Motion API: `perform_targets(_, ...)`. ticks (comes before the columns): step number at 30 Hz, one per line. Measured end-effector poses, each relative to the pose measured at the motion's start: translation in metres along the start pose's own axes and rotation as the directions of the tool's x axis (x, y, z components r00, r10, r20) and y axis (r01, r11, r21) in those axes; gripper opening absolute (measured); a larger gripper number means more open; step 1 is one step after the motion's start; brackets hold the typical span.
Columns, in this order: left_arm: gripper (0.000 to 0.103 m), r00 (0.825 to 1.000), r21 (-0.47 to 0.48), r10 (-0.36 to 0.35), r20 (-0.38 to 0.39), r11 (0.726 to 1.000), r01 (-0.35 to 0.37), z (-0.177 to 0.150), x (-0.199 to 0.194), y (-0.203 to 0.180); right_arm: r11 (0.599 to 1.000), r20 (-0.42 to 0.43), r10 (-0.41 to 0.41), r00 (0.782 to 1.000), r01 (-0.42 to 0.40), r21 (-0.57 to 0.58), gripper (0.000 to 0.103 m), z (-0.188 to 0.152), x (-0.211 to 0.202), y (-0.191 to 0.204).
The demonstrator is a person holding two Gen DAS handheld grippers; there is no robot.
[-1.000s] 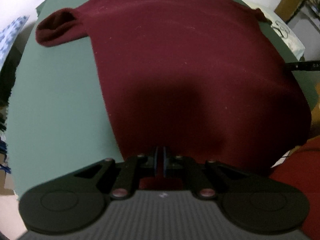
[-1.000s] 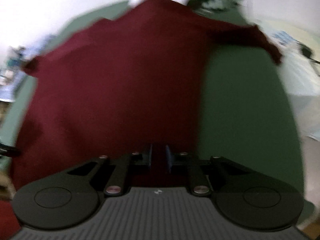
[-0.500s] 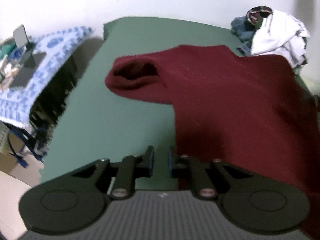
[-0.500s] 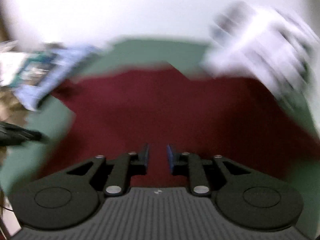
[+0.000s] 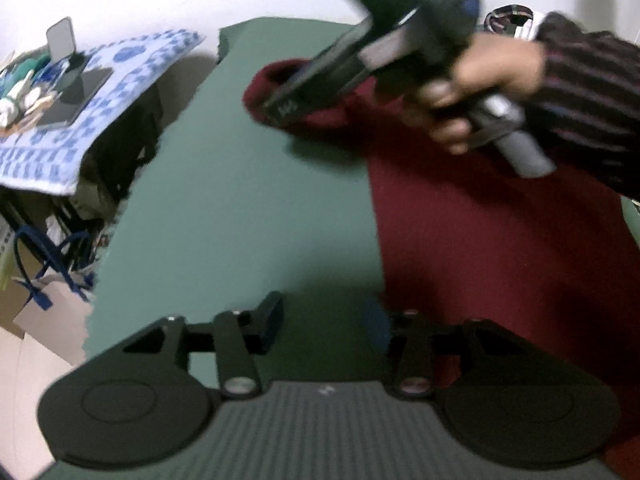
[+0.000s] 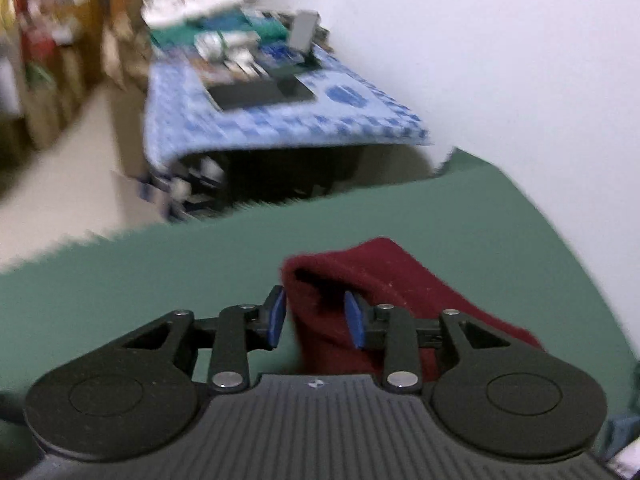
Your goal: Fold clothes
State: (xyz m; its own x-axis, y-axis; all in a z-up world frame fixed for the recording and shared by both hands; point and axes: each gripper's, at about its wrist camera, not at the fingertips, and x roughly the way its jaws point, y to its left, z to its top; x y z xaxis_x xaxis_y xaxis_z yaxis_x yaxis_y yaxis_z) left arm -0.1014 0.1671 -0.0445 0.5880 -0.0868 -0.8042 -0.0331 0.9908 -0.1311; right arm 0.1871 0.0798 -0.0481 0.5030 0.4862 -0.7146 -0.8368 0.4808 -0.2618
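A dark red sweater (image 5: pixel 480 220) lies spread on the green table (image 5: pixel 248 200). My left gripper (image 5: pixel 324 322) hovers just off the sweater's left edge; its jaws are opening and only green table shows between them. A hand in a striped sleeve (image 5: pixel 492 80) holds my right gripper (image 5: pixel 276 100) at the sweater's left sleeve cuff (image 5: pixel 264 80). In the right wrist view, the right gripper (image 6: pixel 316 320) has its jaws opening, with the cuff (image 6: pixel 360 272) between the blue pads (image 6: pixel 276 320), which do not press it.
A side table under a blue patterned cloth (image 6: pixel 320 120) stands past the table's left edge, with a tablet and a phone on a stand (image 5: pixel 60 40). Bags and boxes (image 5: pixel 44 280) sit below it. More clothes (image 5: pixel 508 16) lie at the far right.
My left gripper let go of the sweater's hem, opened wide and swung left. My right gripper swept across the sweater to the left sleeve cuff while its jaws widened.
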Motion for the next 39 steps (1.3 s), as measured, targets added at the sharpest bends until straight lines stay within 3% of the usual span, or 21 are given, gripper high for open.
perform_targets(2,0.057,1.000,-0.006,-0.003,-0.001,1.000,0.003,-0.002,-0.001,0.005,0.995,-0.008,0.032,0.999,-0.031,0.091,0.009,0.003,0.005,-0.010)
perform_targets(4,0.057,1.000,-0.007,-0.013,-0.001,1.000,0.013,0.001,0.002,0.007,0.954,0.052,0.102,0.993,-0.112,0.279,0.008,0.015,-0.004,-0.033)
perform_targets(5,0.057,1.000,-0.006,-0.020,-0.002,1.000,0.020,0.003,0.004,0.008,0.917,0.087,0.132,0.987,-0.155,0.367,0.008,0.020,-0.008,-0.045)
perform_targets(6,0.057,1.000,-0.003,-0.027,-0.004,1.000,0.027,0.005,0.007,0.008,0.837,0.170,0.172,0.970,-0.235,0.495,0.008,0.019,-0.017,-0.066)
perform_targets(9,0.058,0.999,0.045,-0.048,0.002,0.998,0.047,0.014,0.014,-0.001,0.396,0.487,0.172,0.856,-0.513,0.762,0.008,-0.004,-0.050,-0.143)
perform_targets(10,0.060,0.998,0.063,-0.055,0.005,0.997,0.054,0.018,0.017,-0.004,0.234,0.560,0.103,0.822,-0.568,0.789,0.008,-0.027,-0.061,-0.165)
perform_targets(12,0.062,0.997,0.091,-0.077,0.010,0.993,0.076,0.023,0.021,-0.010,-0.002,0.615,-0.037,0.787,-0.616,0.788,0.013,-0.080,-0.080,-0.194)
perform_targets(14,0.062,0.995,0.115,-0.099,0.011,0.989,0.097,0.026,0.024,-0.016,-0.109,0.574,-0.123,0.810,-0.586,0.803,0.023,-0.136,-0.097,-0.207)
perform_targets(16,0.064,0.993,0.142,-0.120,0.007,0.983,0.117,0.026,0.027,-0.024,-0.124,0.455,-0.129,0.881,-0.470,0.874,0.047,-0.179,-0.109,-0.207)
perform_targets(18,0.064,0.991,0.176,-0.133,-0.007,0.975,0.132,0.026,0.031,-0.031,-0.137,0.336,-0.082,0.938,-0.344,0.929,0.050,-0.217,-0.116,-0.201)
perform_targets(20,0.063,0.990,0.207,-0.138,-0.019,0.968,0.138,0.026,0.035,-0.036,-0.103,0.249,-0.090,0.964,-0.257,0.961,0.043,-0.237,-0.129,-0.192)
perform_targets(21,0.062,0.990,0.218,-0.139,-0.025,0.966,0.141,0.025,0.037,-0.038,-0.042,0.195,-0.117,0.974,-0.201,0.979,0.043,-0.236,-0.137,-0.187)
perform_targets(23,0.060,0.990,0.243,-0.141,-0.027,0.959,0.143,0.025,0.039,-0.043,0.161,0.090,-0.160,0.983,-0.064,0.985,0.043,-0.212,-0.147,-0.176)
perform_targets(27,0.058,0.989,0.257,-0.147,-0.031,0.955,0.150,0.028,0.043,-0.050,0.602,0.135,-0.150,0.979,-0.018,0.798,0.044,-0.131,-0.135,-0.130)
perform_targets(29,0.037,0.989,0.251,-0.148,-0.028,0.956,0.150,0.027,0.042,-0.051,0.798,0.141,-0.133,0.981,0.022,0.602,0.057,-0.095,-0.120,-0.102)
perform_targets(31,0.034,0.989,0.238,-0.148,-0.024,0.960,0.150,0.024,0.041,-0.051,0.954,0.101,-0.130,0.986,0.097,0.284,0.068,-0.070,-0.087,-0.065)
perform_targets(33,0.035,0.989,0.223,-0.149,-0.025,0.963,0.150,0.021,0.039,-0.049,0.985,0.059,-0.157,0.986,0.160,-0.061,0.068,-0.054,-0.053,-0.030)
perform_targets(34,0.035,0.989,0.218,-0.146,-0.021,0.965,0.147,0.019,0.038,-0.049,0.960,0.044,-0.193,0.980,0.198,-0.196,0.066,-0.058,-0.034,-0.019)
perform_targets(36,0.035,0.990,0.210,-0.138,-0.012,0.968,0.137,0.015,0.036,-0.049,0.907,0.025,-0.245,0.969,0.238,-0.348,0.044,-0.068,-0.006,-0.012)
perform_targets(37,0.034,0.991,0.206,-0.134,-0.008,0.970,0.132,0.013,0.034,-0.049,0.905,0.019,-0.249,0.968,0.239,-0.353,0.023,-0.070,-0.003,-0.015)
perform_targets(39,0.024,0.991,0.190,-0.137,-0.003,0.972,0.135,0.011,0.033,-0.047,0.942,0.022,-0.230,0.973,0.228,-0.245,0.015,-0.066,-0.014,-0.033)
